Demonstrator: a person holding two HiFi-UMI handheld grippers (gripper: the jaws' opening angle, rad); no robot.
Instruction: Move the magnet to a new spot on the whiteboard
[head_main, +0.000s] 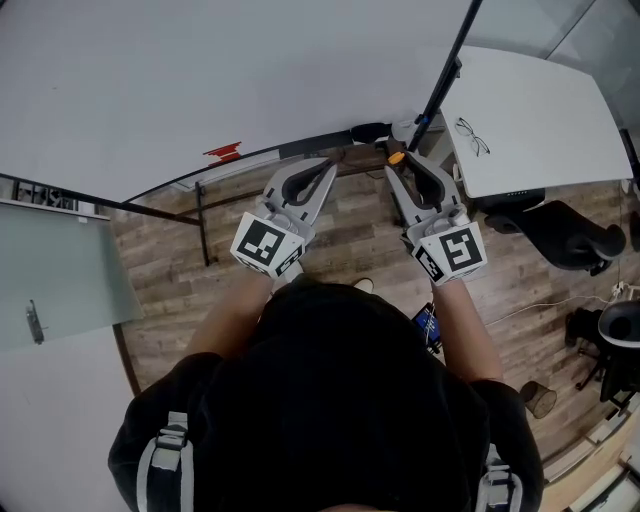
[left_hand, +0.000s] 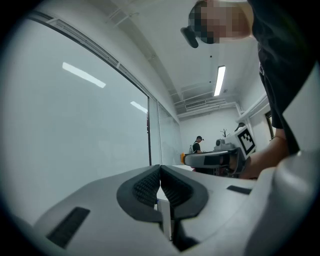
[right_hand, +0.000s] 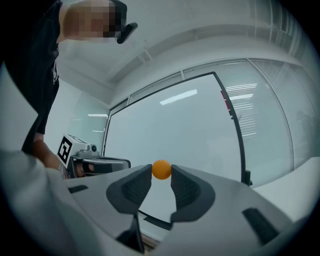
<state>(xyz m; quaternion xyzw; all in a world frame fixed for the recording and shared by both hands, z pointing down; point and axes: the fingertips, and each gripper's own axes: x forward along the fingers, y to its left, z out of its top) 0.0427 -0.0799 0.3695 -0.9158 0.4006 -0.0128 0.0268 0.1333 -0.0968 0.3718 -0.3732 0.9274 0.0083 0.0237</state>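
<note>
A small round orange magnet sits pinched between the tips of my right gripper, which is shut on it. In the head view the magnet shows at the right gripper's tips, low in front of the big whiteboard. Whether the magnet touches the board I cannot tell. My left gripper is shut with nothing between its pads, held level beside the right one, its tips also near the board's lower edge.
A red object lies on the whiteboard's bottom rail. A white desk with a pair of glasses stands to the right, with a black chair below it. A frosted glass panel is at the left. Wooden floor lies underfoot.
</note>
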